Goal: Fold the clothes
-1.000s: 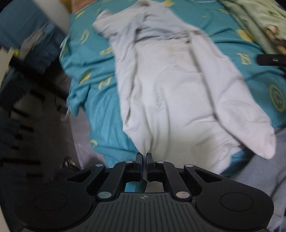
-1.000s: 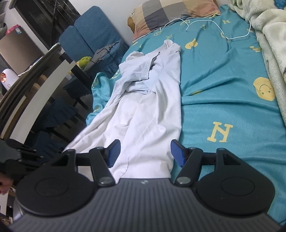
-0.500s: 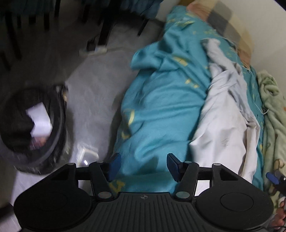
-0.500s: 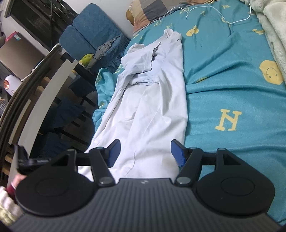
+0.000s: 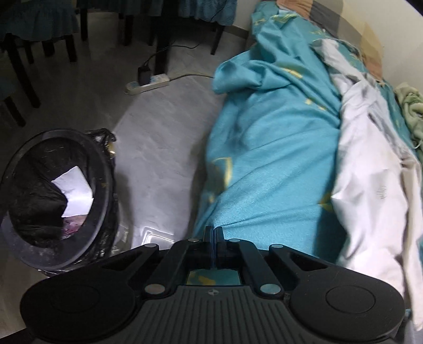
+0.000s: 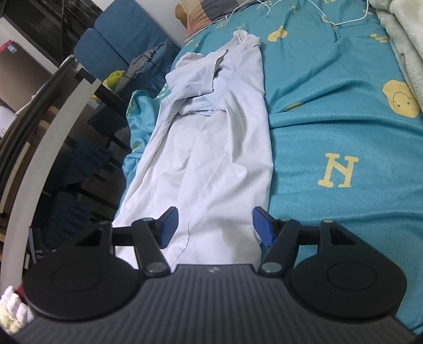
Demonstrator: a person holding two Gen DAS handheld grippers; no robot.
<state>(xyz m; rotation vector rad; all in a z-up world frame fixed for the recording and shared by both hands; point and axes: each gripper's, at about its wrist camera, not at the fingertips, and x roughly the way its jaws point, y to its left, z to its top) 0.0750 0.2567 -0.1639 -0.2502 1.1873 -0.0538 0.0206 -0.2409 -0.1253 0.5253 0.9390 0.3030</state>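
A white T-shirt (image 6: 211,158) lies lengthwise on the teal bedsheet (image 6: 330,119), its upper part bunched and a sleeve folded over. My right gripper (image 6: 214,225) hovers open over the shirt's near hem, with the cloth under the blue pads and not pinched. In the left wrist view the same shirt (image 5: 370,185) runs along the right side of the bed. My left gripper (image 5: 214,231) points down at the hanging side of the sheet (image 5: 277,158), well left of the shirt. Its jaws are closing and the fingertips meet. I see no shirt cloth between them.
A black bin (image 5: 53,195) with paper in it stands on the grey floor beside the bed, a power strip (image 5: 148,83) beyond it. A checked pillow (image 6: 201,13), a white cable (image 6: 343,21) and a pale blanket (image 6: 404,39) lie at the bed's far end. Dark chair legs stand left.
My left gripper let go of the shirt's corner, swung left and down over the bed's edge, opened, then shut again. The right gripper stayed open over the hem.
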